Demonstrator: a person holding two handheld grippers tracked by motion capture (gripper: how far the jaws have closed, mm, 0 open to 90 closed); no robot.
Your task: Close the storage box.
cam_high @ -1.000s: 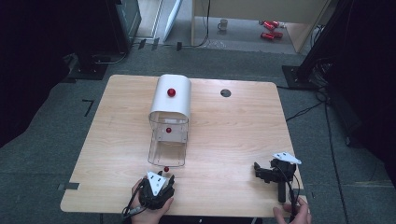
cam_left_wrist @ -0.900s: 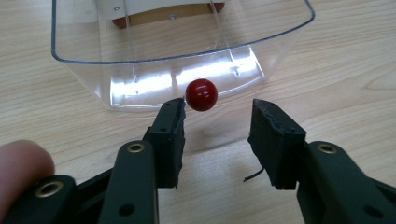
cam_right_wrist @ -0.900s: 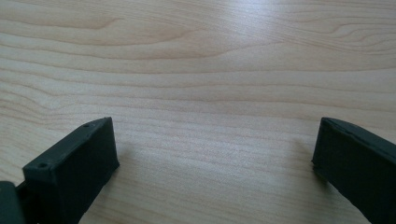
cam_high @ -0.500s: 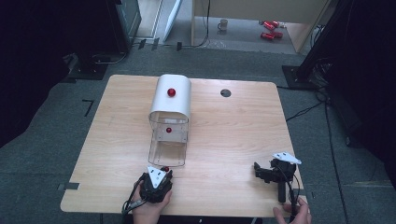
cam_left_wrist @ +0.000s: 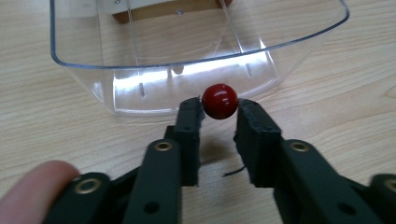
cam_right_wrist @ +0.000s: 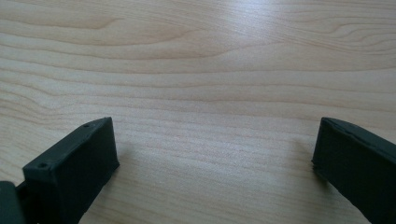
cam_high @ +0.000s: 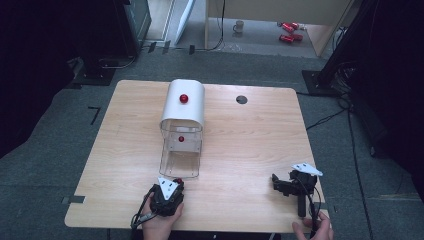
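Near the desk's (cam_high: 250, 150) front edge, the left tongs (cam_left_wrist: 219, 109) have just been closing and now clamp a red ball (cam_left_wrist: 219, 101) just before the clear tray's (cam_left_wrist: 196, 60) rim; right tongs (cam_right_wrist: 215, 154) gape wide by the front right corner

The high view looks down and forward over the whole table (cam_high: 240, 150). Each gripper view sits close behind its own jaws, sharing that tabletop.
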